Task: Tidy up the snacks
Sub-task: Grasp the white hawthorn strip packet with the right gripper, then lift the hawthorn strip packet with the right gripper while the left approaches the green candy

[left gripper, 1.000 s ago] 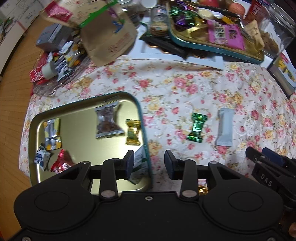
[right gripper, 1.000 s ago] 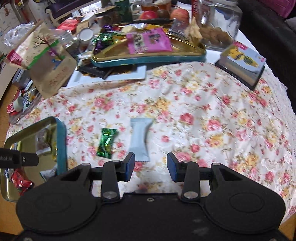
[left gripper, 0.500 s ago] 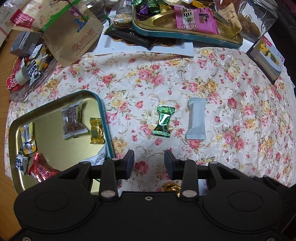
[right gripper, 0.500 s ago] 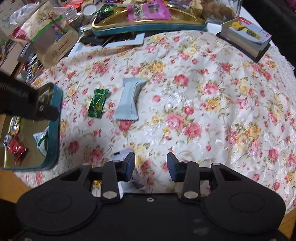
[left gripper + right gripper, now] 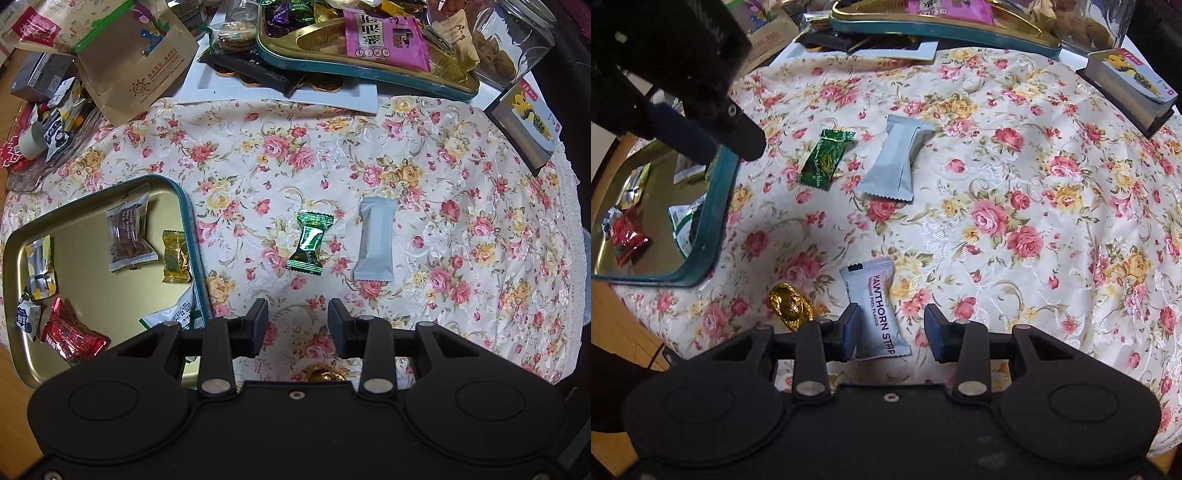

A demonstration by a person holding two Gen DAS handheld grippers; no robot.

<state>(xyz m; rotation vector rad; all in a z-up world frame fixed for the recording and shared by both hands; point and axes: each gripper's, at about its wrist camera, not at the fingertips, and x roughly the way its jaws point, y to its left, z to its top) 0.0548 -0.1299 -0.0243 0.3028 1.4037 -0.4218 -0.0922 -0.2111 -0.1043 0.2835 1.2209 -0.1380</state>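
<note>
The hawthorn strip (image 5: 877, 310) is being straddled off-centre by the empty, wide-open right gripper (image 5: 891, 330), risking a slip.

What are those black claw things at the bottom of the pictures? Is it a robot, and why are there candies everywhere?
No robot here. A person holds one black grabbing tool in each hand, and each tool carries a camera looking out along its two fingers.

One picture comes from the left tool, the other from the right tool. Both are open and hold nothing.

Below is a flowery tablecloth. On it lie a green candy, a plain grey packet, a white hawthorn strip packet and a gold foil candy. The hawthorn packet lies just below the right tool's open fingers.

The gold tray on the left already has several wrapped snacks inside. More snacks are piled at the back.
</note>
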